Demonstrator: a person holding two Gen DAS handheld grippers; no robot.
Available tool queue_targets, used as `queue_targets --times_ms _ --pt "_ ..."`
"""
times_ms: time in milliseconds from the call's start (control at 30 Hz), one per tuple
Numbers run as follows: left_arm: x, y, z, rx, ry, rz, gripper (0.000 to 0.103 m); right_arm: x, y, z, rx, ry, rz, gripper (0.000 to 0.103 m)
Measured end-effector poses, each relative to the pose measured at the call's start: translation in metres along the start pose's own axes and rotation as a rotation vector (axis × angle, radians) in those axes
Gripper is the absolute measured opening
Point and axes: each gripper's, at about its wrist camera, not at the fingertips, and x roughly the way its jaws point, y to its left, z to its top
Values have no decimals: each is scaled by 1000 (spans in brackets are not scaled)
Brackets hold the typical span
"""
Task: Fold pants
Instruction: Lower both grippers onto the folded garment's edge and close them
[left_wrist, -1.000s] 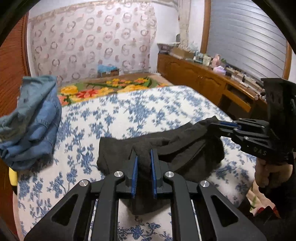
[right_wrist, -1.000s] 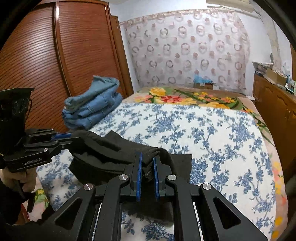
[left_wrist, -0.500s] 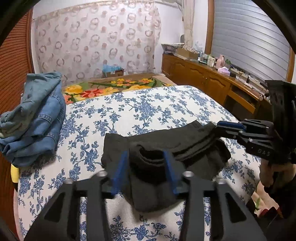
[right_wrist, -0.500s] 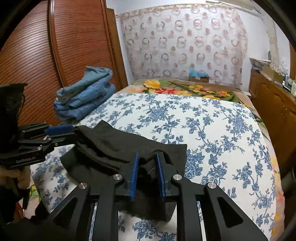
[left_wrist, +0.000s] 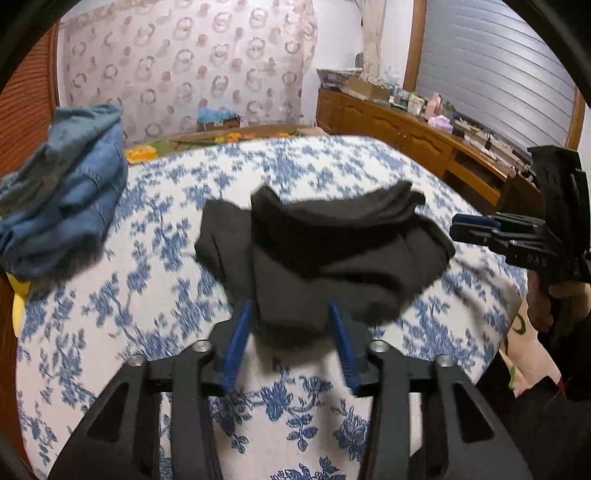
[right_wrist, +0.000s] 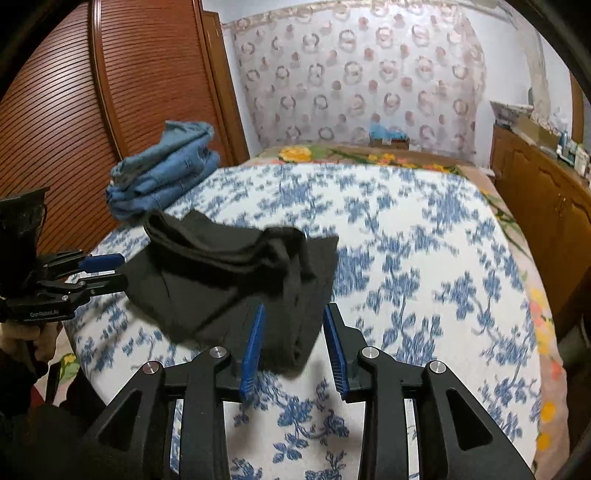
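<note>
Black pants (left_wrist: 332, 251) lie folded in a loose bundle on the blue-flowered bedspread (left_wrist: 288, 166). My left gripper (left_wrist: 290, 308) stands over their near edge. Its jaws are closing, with the cloth's edge between the blue pads (left_wrist: 236, 343) but clear of them. In the right wrist view the pants (right_wrist: 229, 269) reach between the pads of my right gripper (right_wrist: 294, 310). Its jaws are opening and do not press the cloth. The right gripper (left_wrist: 476, 229) shows beside the bundle's right end, the left gripper (right_wrist: 107, 271) beside its left end, each in a person's hand.
A pile of folded blue jeans (left_wrist: 62, 192) sits at the bed's left edge by the brown wardrobe door (right_wrist: 74, 110). A wooden sideboard (left_wrist: 406, 129) with clutter runs along the right wall. A flowered blanket (right_wrist: 332, 153) covers the bed's far end.
Both grippers were shut on the black pants and now stand open. The pants have sunk onto the bed, and both grippers have drawn back toward the near edge.
</note>
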Motion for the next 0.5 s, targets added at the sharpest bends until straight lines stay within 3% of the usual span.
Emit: queue_targets --times_ms 233,333,367,400,433,500 --pt "14 2 2 -11 23 -17 39 16 1 2 9 60 33 34" --pt "19 4 4 -16 30 -15 31 22 1 4 4 69 39 33" --pt "20 5 4 -22 28 -19 27 23 -1 4 7 71 41 29" --pt "19 6 4 -23 27 -19 23 24 -2 3 9 74 52 18" --pt "18 6 4 -21 23 -13 12 25 -2 3 10 73 60 13" --pt "11 7 5 -24 2 5 10 21 -5 3 14 51 22 4"
